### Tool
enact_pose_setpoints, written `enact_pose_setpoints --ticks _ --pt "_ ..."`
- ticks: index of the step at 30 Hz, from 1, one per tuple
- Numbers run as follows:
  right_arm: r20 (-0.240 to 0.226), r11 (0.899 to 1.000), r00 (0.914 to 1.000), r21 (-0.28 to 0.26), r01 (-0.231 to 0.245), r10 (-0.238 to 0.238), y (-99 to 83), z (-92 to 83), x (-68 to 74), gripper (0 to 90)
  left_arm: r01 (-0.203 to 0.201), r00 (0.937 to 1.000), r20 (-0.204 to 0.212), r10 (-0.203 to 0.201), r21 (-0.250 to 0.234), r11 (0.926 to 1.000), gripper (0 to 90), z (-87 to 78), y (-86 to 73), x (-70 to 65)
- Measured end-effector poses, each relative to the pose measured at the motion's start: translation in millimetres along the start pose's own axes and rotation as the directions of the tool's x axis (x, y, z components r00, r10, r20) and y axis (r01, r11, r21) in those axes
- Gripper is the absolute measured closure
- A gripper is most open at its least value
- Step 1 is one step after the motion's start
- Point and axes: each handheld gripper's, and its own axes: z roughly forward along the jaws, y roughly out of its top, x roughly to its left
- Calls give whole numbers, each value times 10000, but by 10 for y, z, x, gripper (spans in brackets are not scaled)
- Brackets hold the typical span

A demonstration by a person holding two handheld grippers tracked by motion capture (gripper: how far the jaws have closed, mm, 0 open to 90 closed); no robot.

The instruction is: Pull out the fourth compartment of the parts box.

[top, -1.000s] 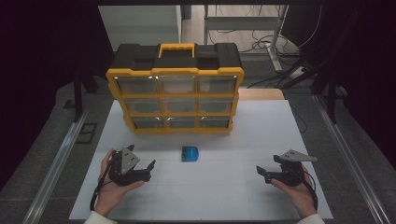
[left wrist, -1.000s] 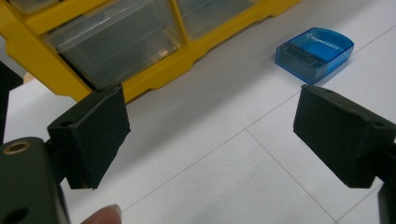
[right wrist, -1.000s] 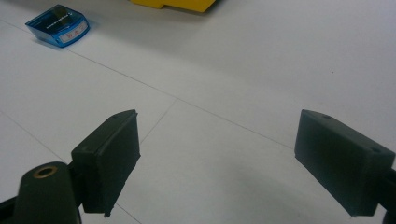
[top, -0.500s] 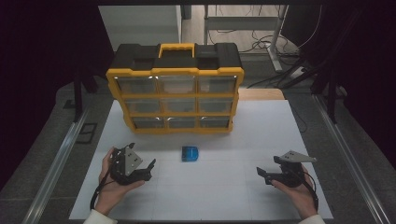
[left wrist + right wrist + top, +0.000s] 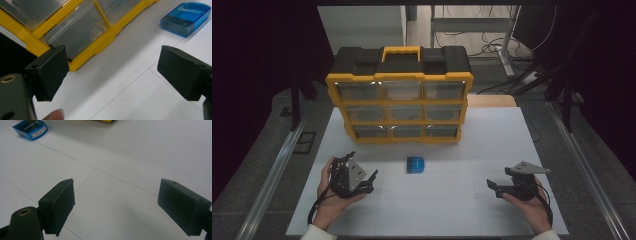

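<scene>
High view: small blue plastic case [image 5: 416, 164] lies flat on the white table [image 5: 472, 200], just in front of the yellow/black drawer organizer [image 5: 400, 95], roughly midway btwn the two grippers and apart from both. Left gripper [image 5: 362, 181] rests low at the near left, right gripper [image 5: 493, 185] at the near right; each sits in a hand.

Handling, my read: case looks light, rigid, smooth, so prob. slippery on hard plastic faces. Thin and flat, so best taken across its two long side edges w/ jaws low to the table; a top-down pinch on the lid could skate off. Not esp. fragile, but a hinged lid might pop if squeezed hard.

Looks: translucent blue, rounded at one end, darker insert visible inside, faint printed lettering on top in the left gripper view [image 5: 186, 18]; right gripper view [image 5: 30, 129] shows a white label w/ small red marks, text unreadable.

Left gripper jaws wide apart, nothing btwn them. Right gripper jaws also spread wide, holding nothing, bare table below.
</scene>
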Motion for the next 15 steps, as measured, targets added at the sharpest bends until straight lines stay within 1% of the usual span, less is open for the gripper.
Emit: enact_pose_setpoints --ticks 3,4,5,6,9,11,12,15 --pt "-3 10000 10000 15 32 -32 1 3 2 146 -253 9996 -136 253 29 9997 107 3 1 -21" --pt "-3 10000 10000 15 32 -32 1 3 2 146 -253 9996 -136 253 29 9997 108 3 1 -21" --pt "23 10000 10000 25 57 -57 1 3 3 146 -375 9991 -212 376 51 9993 108 4 -1 -30" --pt "12 10000 10000 29 61 -61 1 3 4 146 -375 9991 -212 376 51 9993 109 4 -1 -30" --pt "20 9999 10000 47 92 -92 0 5 5 146 -629 9974 -353 631 62 9980 109 6 -2 -44" --pt "33 9999 9999 66 117 -118 -1 7 8 146 -673 9970 -373 675 57 9977 109 7 -2 -48" --pt "33 9999 9999 66 117 -118 -1 7 8 146 -781 9961 -414 783 69 9969 109 6 0 -49" --pt "14 9998 9999 100 168 -168 -2 11 8 146 -829 9954 -481 829 16 9966 109 10 1 -59"
